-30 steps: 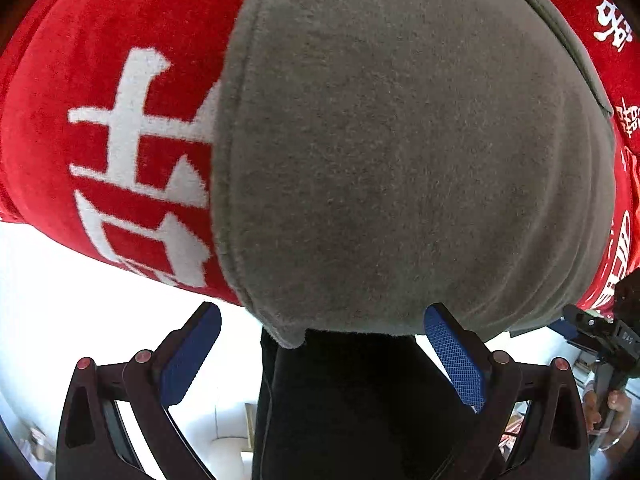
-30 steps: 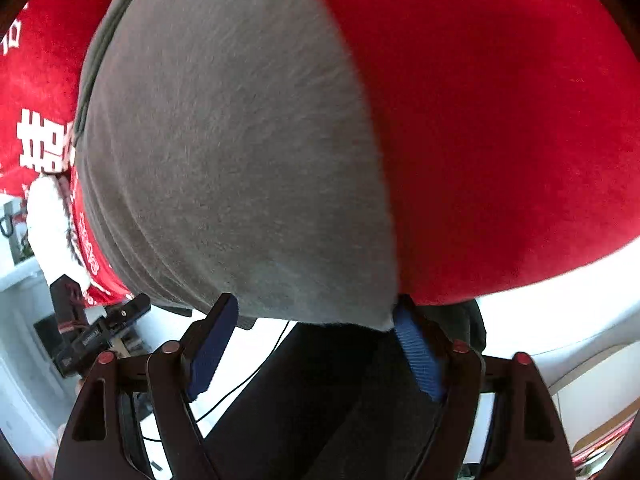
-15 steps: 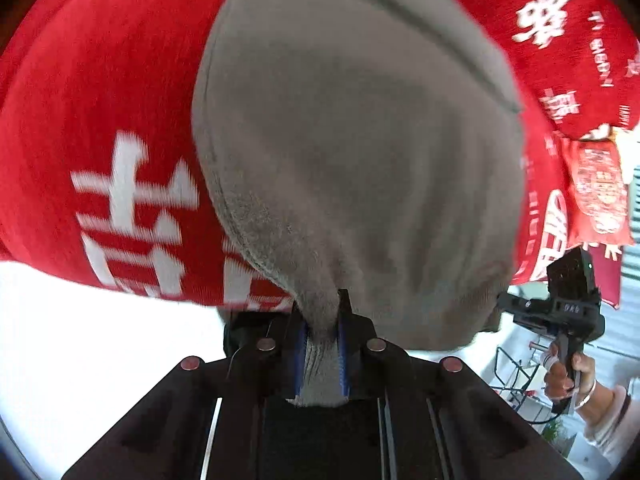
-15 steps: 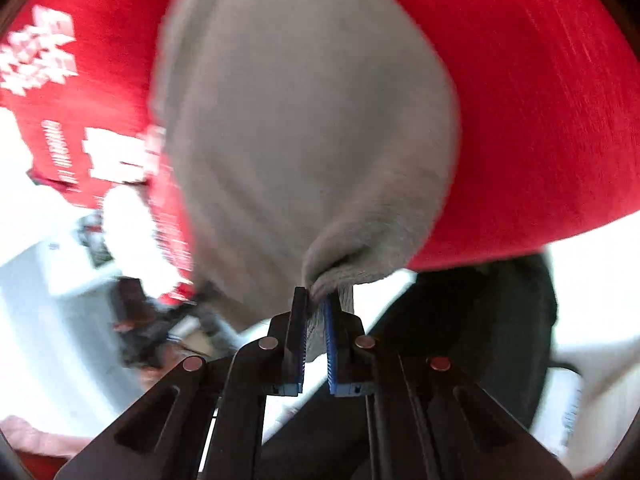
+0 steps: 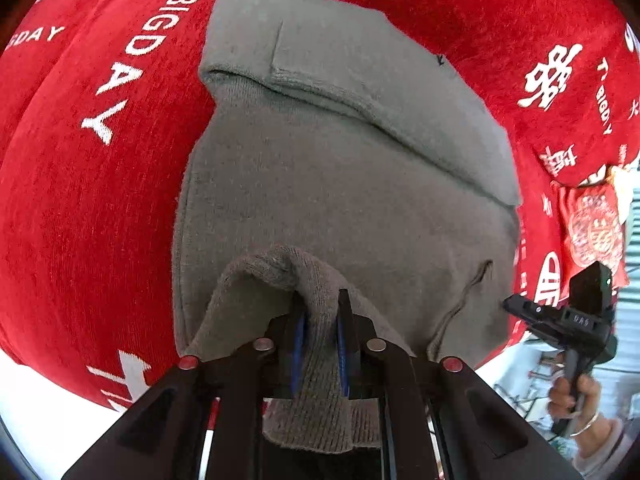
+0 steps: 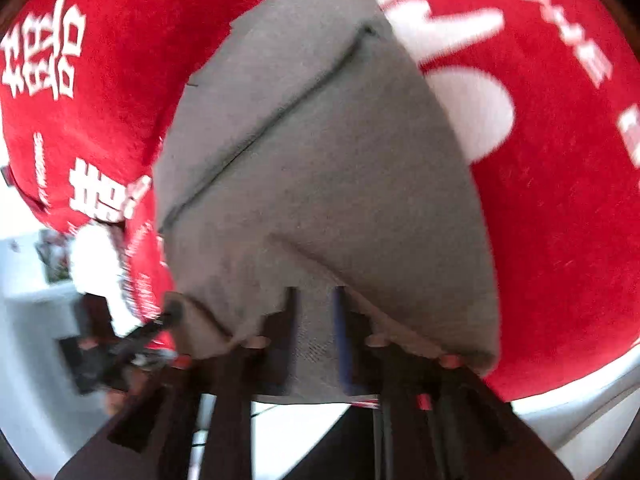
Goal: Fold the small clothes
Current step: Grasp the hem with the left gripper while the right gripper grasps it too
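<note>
On the red blanket (image 5: 72, 208) with its white lettering, the grey knitted garment (image 5: 340, 200) lies spread toward 12 o'clock, and its near hem is now pulled up off the cloth into both tools. A second ago that hem lay flat and the 2 blue pads of each tool stood wide apart on either side of it; half a second ago both had pinched down on it. Starting at the left: the left gripper (image 5: 320, 344) is clenched on a fold of the hem, the knit bunched between its blue pads (image 5: 298, 344) and hanging out below them toward 6 o'clock, with a ridge of lifted fabric rising at 11 o'clock of the tips. More of the garment shows than before, including a folded-over flap near 12 o'clock. At 3 o'clock in the left view a hand (image 5: 576, 396) holds the other tool. The right gripper (image 6: 316, 328) has a strip of the hem between its fingers; its jaws have just been opening a little, and in the blur I cannot tell whether the pads still press the cloth. In the right view the garment (image 6: 320, 168) tents up from the blanket (image 6: 560, 220) toward the fingers.
</note>
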`<state>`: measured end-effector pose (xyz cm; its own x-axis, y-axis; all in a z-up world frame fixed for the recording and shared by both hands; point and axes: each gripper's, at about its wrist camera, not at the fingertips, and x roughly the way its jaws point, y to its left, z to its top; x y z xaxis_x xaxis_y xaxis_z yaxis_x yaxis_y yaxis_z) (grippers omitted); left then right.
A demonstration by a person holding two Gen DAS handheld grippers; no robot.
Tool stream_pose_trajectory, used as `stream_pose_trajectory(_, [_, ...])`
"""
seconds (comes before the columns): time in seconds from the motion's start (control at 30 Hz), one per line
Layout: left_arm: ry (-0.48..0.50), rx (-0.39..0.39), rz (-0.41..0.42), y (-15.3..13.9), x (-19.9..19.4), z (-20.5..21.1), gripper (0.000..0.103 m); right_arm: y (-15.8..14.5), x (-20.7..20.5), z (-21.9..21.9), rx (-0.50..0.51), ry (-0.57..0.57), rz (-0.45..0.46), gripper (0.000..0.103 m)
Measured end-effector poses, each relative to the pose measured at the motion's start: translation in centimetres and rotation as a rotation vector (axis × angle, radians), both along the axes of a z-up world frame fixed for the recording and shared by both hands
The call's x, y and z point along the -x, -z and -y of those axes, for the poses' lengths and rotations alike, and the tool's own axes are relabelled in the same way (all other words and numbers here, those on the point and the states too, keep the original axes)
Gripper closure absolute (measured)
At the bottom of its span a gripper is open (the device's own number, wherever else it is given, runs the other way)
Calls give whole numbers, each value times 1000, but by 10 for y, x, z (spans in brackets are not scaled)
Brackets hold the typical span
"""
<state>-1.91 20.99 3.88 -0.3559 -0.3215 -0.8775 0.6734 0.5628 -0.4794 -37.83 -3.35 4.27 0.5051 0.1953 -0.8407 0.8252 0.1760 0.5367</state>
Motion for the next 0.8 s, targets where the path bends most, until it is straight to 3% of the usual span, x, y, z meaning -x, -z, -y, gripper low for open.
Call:
stream_pose_trajectory(0.07, [-3, 12, -25, -5, -5, -6, 84, -17, -8, -3, 83, -76, -36, 25])
stream_pose_trajectory(0.1, [-3, 3, -34, -7, -8, -10, 78, -24, -14, -7, 125, -126, -63, 25])
stream_pose_trajectory(0.17, [-13, -11, 32, -14, -17, -23, 42, -30, -28, -11, 179, -210, -124, 25])
stream_pose_trajectory(0.27, [17, 23, 137, -35, -21, -28, 36, -23, -47, -13, 214, -279, -194, 25])
stream_pose_trajectory(0.33, [37, 31, 190, -44, -25, -32, 25, -13, -58, -18, 233, -326, -234, 25])
stream_pose_trajectory(0.4, [94, 21, 246, -47, -26, -38, 24, -1, -70, -26, 266, -399, -300, 28])
stream_pose_trajectory(0.47, [125, 1, 190, -41, -23, -39, 24, 9, -82, -42, 316, -482, -392, 36])
stream_pose_trajectory(0.53, [110, 9, 82, -31, -20, -41, 24, 7, -91, -55, 381, -545, -438, 53])
stream_pose_trajectory(0.57, [107, 16, 3, -22, -15, -39, 24, 3, -94, -60, 391, -562, -431, 79])
stream_pose_trajectory(0.6, [108, 17, -62, -14, -10, -37, 24, 0, -96, -65, 398, -573, -439, 96])
stream_pose_trajectory(0.63, [106, 15, -100, -8, -5, -36, 24, -4, -96, -68, 411, -581, -448, 96])
stream_pose_trajectory(0.7, [98, 14, -127, 2, 8, -30, 30, -15, -97, -73, 454, -593, -457, 96])
stream_pose_trajectory(0.73, [102, 25, -121, 3, 13, -27, 67, -22, -95, -74, 474, -590, -457, 96])
stream_pose_trajectory(0.77, [130, 24, -116, 3, 19, -20, 93, -34, -94, -74, 500, -577, -450, 96])
stream_pose_trajectory(0.8, [135, 26, -108, 0, 20, -20, 93, -44, -92, -73, 519, -565, -442, 96])
